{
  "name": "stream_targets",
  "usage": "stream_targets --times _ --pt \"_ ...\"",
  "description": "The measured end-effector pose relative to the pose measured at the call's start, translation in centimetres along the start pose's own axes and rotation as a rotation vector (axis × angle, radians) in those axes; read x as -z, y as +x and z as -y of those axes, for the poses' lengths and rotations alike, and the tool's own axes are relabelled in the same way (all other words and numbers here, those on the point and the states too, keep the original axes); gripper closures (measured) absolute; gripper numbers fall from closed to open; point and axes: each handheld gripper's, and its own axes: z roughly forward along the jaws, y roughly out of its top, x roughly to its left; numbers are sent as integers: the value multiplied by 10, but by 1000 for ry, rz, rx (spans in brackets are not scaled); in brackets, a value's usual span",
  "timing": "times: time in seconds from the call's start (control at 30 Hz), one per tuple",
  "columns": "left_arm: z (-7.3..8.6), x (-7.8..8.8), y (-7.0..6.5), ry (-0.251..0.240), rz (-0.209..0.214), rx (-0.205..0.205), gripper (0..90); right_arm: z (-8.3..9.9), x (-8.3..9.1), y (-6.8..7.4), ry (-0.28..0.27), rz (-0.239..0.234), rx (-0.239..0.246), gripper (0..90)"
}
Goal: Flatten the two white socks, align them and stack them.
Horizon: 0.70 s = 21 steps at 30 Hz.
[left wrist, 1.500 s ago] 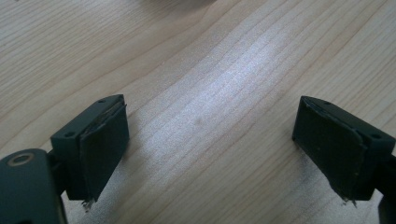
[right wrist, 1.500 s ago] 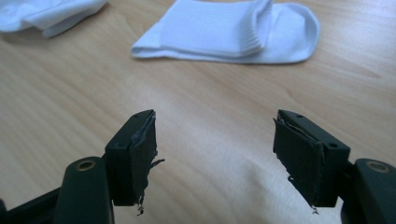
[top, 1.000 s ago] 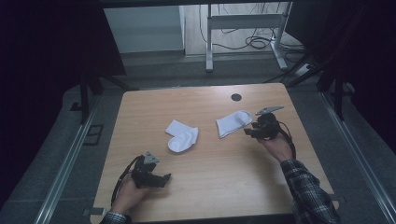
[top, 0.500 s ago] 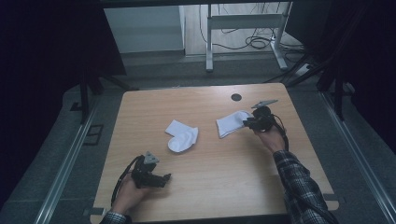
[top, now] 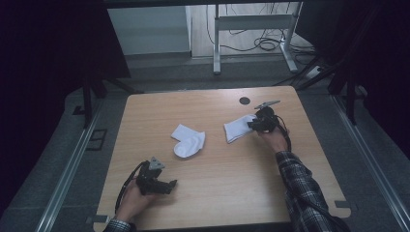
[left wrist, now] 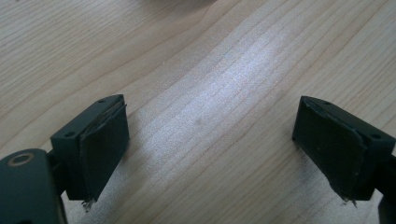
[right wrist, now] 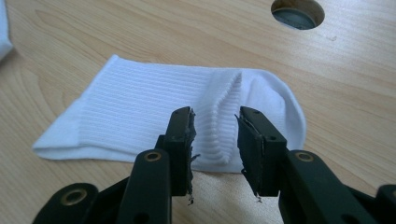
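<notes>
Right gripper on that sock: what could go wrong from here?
1. The right gripper has its jaws around a raised fold of the nearer sock, with gaps at the pads; closing may catch only that ridge, so it could slip out on lifting.
2. The sock is folded over, so it may unfold and drag.
3. The left gripper rests open, away from the other sock, so it gives no support.

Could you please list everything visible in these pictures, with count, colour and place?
socks: 2, white; one mid-table, one to its right, a raised ridge of it between the right tongs
table: 1, light wood
cable hole: 1, dark, far table edge
desk frame: 1, grey, on floor beyond
left tongs: black, open, near left edge
right tongs: black, jaws just reopened slightly, straddling the sock
sleeve: plaid, right arm
</notes>
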Motion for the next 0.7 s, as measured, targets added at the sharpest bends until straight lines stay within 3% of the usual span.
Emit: stream_targets --times 0.2,0.33,0.37,0.4,0.7 --pt "0 0 0 0 0 1 107 2 -11 0 32 15 -1 659" --pt "0 0 0 0 0 1 108 4 -13 0 50 14 7 757" --pt "0 0 0 1 -1 1 107 5 -13 1 59 14 20 845" --pt "0 0 0 1 0 2 107 5 -12 2 60 17 25 869" --pt "0 0 0 2 -1 3 107 -6 11 11 21 6 64 875"
